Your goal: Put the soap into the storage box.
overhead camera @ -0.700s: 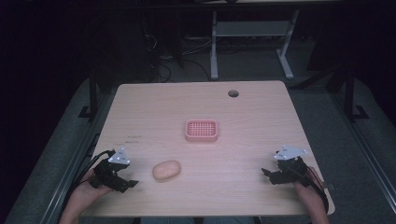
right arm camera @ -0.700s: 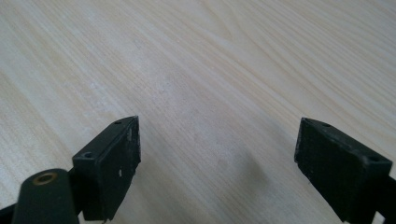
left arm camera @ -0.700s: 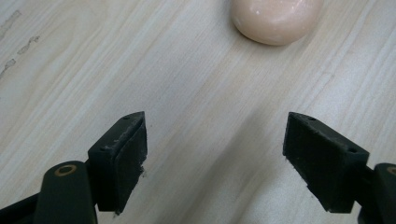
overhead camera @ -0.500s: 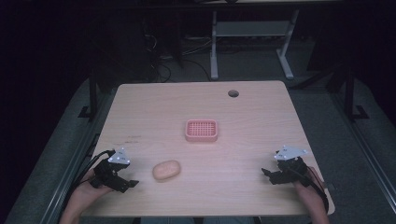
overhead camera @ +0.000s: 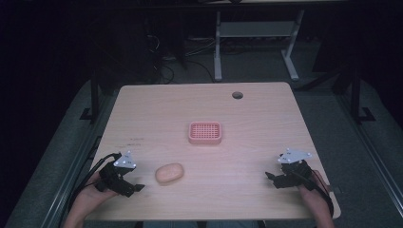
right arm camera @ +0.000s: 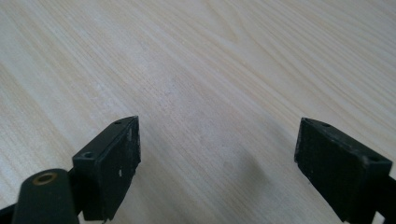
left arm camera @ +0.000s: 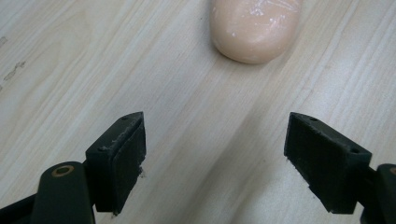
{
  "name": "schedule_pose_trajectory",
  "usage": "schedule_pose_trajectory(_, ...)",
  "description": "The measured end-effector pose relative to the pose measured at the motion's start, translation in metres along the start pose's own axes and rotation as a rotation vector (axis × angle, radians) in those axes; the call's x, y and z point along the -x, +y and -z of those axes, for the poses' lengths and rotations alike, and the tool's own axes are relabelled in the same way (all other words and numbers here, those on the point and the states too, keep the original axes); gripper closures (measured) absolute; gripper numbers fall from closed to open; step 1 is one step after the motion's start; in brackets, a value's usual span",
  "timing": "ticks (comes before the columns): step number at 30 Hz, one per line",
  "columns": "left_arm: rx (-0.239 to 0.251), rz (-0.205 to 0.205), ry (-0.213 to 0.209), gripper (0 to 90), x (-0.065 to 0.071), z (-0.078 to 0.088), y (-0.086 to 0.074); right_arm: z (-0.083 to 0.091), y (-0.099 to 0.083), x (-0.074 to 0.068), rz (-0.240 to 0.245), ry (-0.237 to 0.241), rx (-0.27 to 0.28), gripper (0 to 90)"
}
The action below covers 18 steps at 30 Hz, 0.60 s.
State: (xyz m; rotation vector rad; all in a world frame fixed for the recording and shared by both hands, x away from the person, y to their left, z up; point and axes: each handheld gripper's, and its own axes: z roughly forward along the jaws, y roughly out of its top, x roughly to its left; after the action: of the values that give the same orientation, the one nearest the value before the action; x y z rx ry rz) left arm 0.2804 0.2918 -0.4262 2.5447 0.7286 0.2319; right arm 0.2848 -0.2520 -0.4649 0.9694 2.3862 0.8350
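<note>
A peach-coloured bar of soap (overhead camera: pixel 169 173) lies flat on the pale wooden table (overhead camera: pixel 247 118), toward the near left part of the top. It is an oval, rounded lump with smooth edges, its long side running roughly left to right and tilted a little. In the left gripper view the soap (left arm camera: pixel 254 28) shows a whitish, chalky bloom over its top face.

A pink soap dish (overhead camera: pixel 205 132) sits near the middle of the table, well apart from the soap and farther back. It is a rounded rectangle with a raised rim and a grid of small holes across its floor, and it lies upright and empty.
</note>
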Motion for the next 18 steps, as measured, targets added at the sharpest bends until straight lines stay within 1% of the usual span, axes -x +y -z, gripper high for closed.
schedule_pose_trajectory(1,-0.004,-0.008,-0.002,20.8,0.000,0.000,0.001,0.000,0.000,0.000,-0.001,0.001,0.001,13.8)
schedule_pose_trajectory(5,-0.003,-0.016,-0.007,20.9,0.003,-0.001,0.007,0.001,0.000,0.000,-0.003,0.000,0.006,13.8)
schedule_pose_trajectory(7,-0.014,-0.022,-0.004,20.8,0.004,-0.002,0.009,0.002,0.000,0.000,-0.003,0.000,0.011,13.8)
schedule_pose_trajectory(8,-0.017,-0.032,-0.003,20.8,0.004,-0.002,0.010,0.002,0.000,0.000,-0.002,0.002,0.013,13.8)
schedule_pose_trajectory(9,-0.023,-0.038,0.000,20.9,0.005,-0.003,0.012,0.003,0.000,0.000,0.009,-0.004,0.013,13.8)
schedule_pose_trajectory(14,-0.024,-0.051,-0.002,21.0,0.006,-0.001,0.017,0.002,0.000,-0.001,0.018,0.001,0.011,13.8)
schedule_pose_trajectory(15,-0.029,-0.063,0.000,21.0,0.006,0.000,0.021,0.001,0.001,-0.002,0.015,0.000,0.009,13.8)
schedule_pose_trajectory(18,-0.036,-0.074,0.002,20.9,0.008,-0.001,0.025,0.001,0.001,-0.003,0.021,0.001,0.011,13.8)
